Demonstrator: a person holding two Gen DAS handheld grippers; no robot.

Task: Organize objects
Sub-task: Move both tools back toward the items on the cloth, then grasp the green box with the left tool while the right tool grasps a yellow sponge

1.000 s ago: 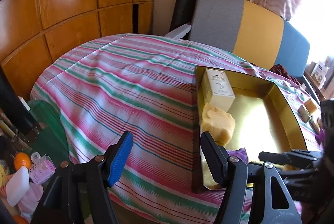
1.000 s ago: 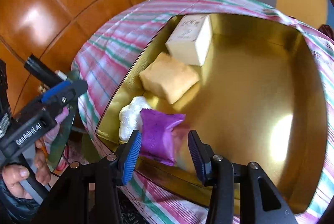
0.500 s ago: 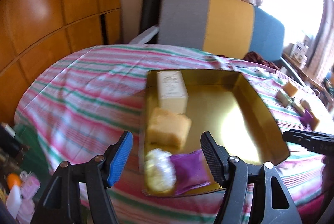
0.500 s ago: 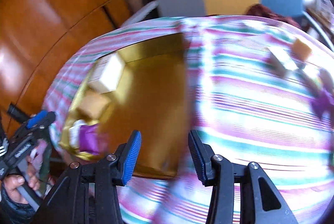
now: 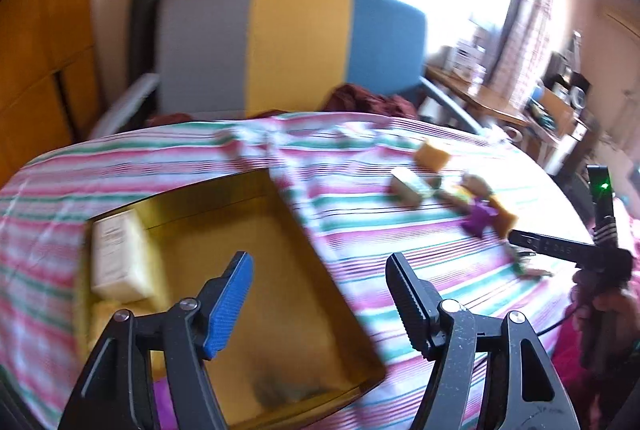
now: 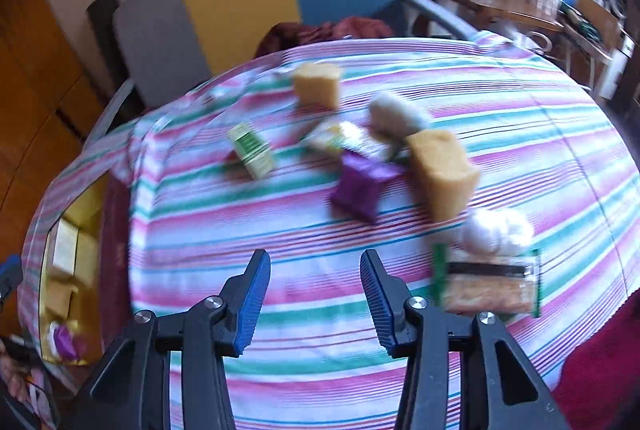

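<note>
My right gripper hangs open and empty over the striped cloth, short of a scatter of loose items: a purple packet, two yellow sponges, a green-and-white box, a white cotton ball and a green-edged packet. The gold tray lies far left with a cream box and a purple packet in it. My left gripper is open and empty above the tray's right wall; the cream box sits inside at the left.
A grey, yellow and blue chair back stands behind the round table, with dark red cloth on its seat. A cluttered wooden desk is at the right. A hand holds the other gripper at the left wrist view's right edge.
Both grippers swung right. The right one left the tray, with the purple packet lying inside, and now faces the loose items. The left moved from the tray's left side to its right wall.
</note>
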